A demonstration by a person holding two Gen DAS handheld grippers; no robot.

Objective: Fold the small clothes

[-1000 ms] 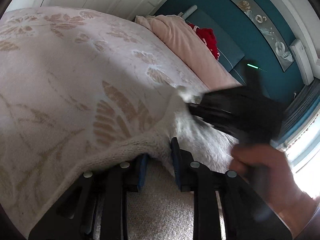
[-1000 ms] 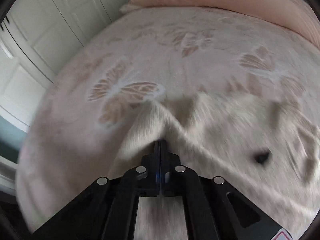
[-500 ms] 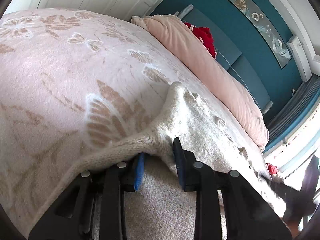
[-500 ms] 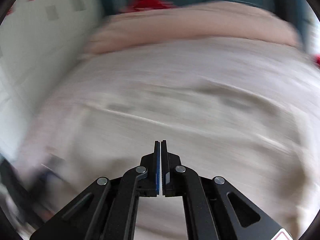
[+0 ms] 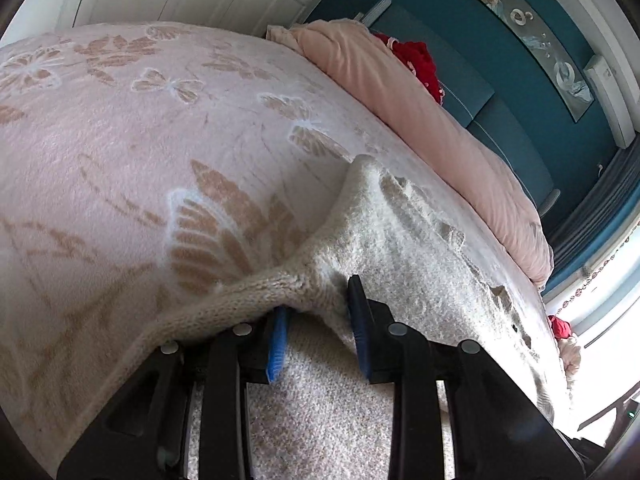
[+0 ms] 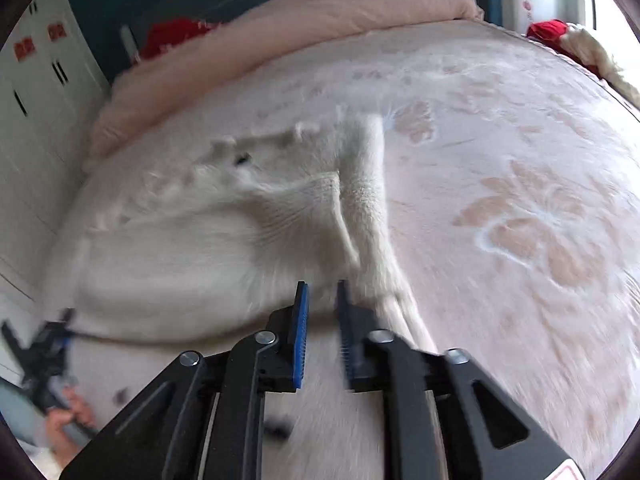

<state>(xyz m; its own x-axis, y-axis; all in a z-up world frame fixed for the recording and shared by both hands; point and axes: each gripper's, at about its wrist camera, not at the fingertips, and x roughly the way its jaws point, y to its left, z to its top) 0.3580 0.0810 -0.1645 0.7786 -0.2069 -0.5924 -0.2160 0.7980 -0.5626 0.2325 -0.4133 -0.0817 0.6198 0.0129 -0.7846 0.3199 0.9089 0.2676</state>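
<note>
Right claw (image 6: 322, 312) now opening beside the cream knitted sweater (image 6: 224, 236) on the bed (image 6: 520, 128), nothing between its pads, having let go and swung clear. Left claw (image 5: 318, 312) still pinching the sweater's folded hem. Probably a regrasp for the next fold.

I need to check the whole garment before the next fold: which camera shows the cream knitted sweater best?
The right wrist view: the cream knitted sweater lies spread on the pink butterfly-patterned blanket, one sleeve stretched out, though blurred. The left wrist view shows sharper knit but only the edge bunched at the left gripper.
</note>
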